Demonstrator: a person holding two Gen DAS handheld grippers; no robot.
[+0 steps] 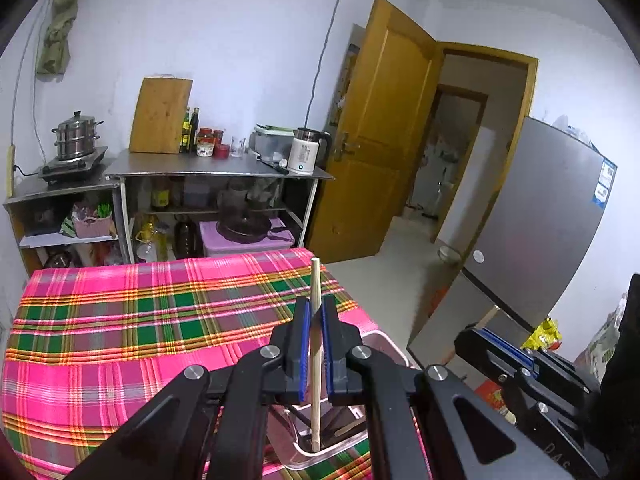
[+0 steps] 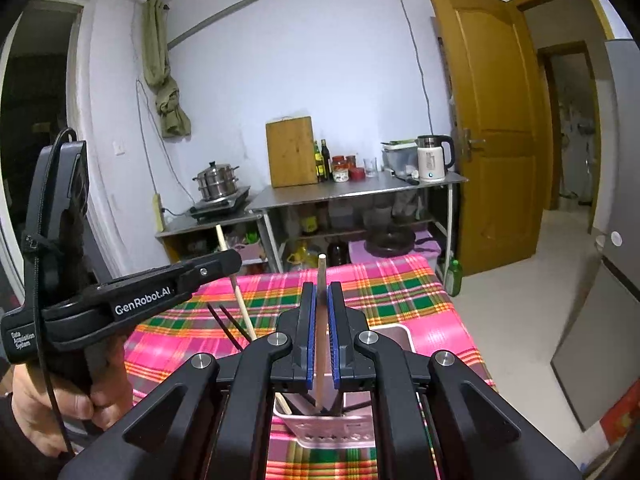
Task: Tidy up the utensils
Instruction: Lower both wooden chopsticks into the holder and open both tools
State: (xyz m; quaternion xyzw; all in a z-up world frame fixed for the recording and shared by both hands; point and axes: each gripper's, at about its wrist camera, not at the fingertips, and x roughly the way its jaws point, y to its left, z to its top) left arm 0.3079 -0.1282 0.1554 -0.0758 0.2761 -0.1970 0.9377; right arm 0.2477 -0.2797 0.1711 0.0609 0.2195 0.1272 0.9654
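My left gripper (image 1: 315, 312) is shut on a light wooden chopstick (image 1: 316, 360) that stands upright, its lower end inside a pink utensil holder (image 1: 320, 452) on the plaid tablecloth (image 1: 140, 320). My right gripper (image 2: 319, 296) is shut on another wooden chopstick (image 2: 320, 340), upright, its lower end in the pink holder (image 2: 336, 432). In the right wrist view the left gripper (image 2: 230, 264) shows at left with its chopstick (image 2: 242, 304). Two dark chopsticks (image 2: 226, 326) lean behind it.
Metal shelves (image 1: 216, 168) with a cutting board (image 1: 160, 114), bottles and a white kettle (image 1: 304, 154) stand behind the table. A steamer pot (image 1: 76, 136) sits on a burner at left. An open wooden door (image 1: 372, 128) and a grey fridge (image 1: 532, 232) are right.
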